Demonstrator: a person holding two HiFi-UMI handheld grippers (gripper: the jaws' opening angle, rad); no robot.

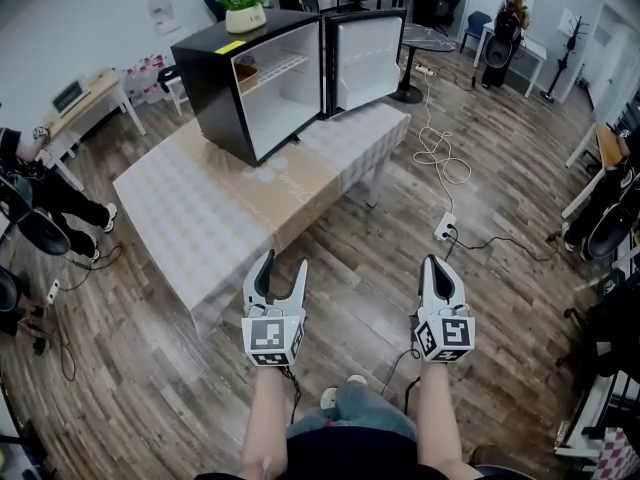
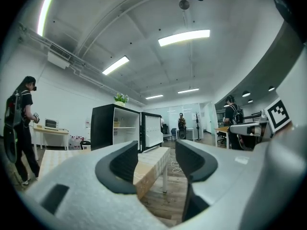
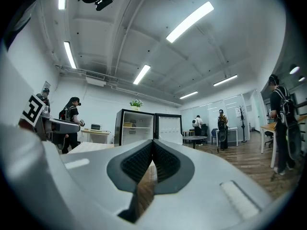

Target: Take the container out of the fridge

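A black mini fridge [image 1: 215, 88] stands at the far end of the table [image 1: 220, 218] with its door [image 1: 365, 58] swung open. On its upper shelf sits a small brownish container [image 1: 246, 71], also seen in the left gripper view [image 2: 117, 124] and the right gripper view [image 3: 128, 124]. Both grippers are held level in front of me, short of the table's near end and far from the fridge. My left gripper [image 1: 284, 260] [image 2: 157, 152] is open with nothing between its jaws. My right gripper [image 1: 438, 261] [image 3: 153, 145] is shut and empty.
A potted plant [image 1: 243, 8] sits on top of the fridge. A power strip [image 1: 445, 230] and cables lie on the wooden floor right of the table. A seated person [image 1: 40, 193] is at the left, desks and other people [image 1: 510, 18] farther back.
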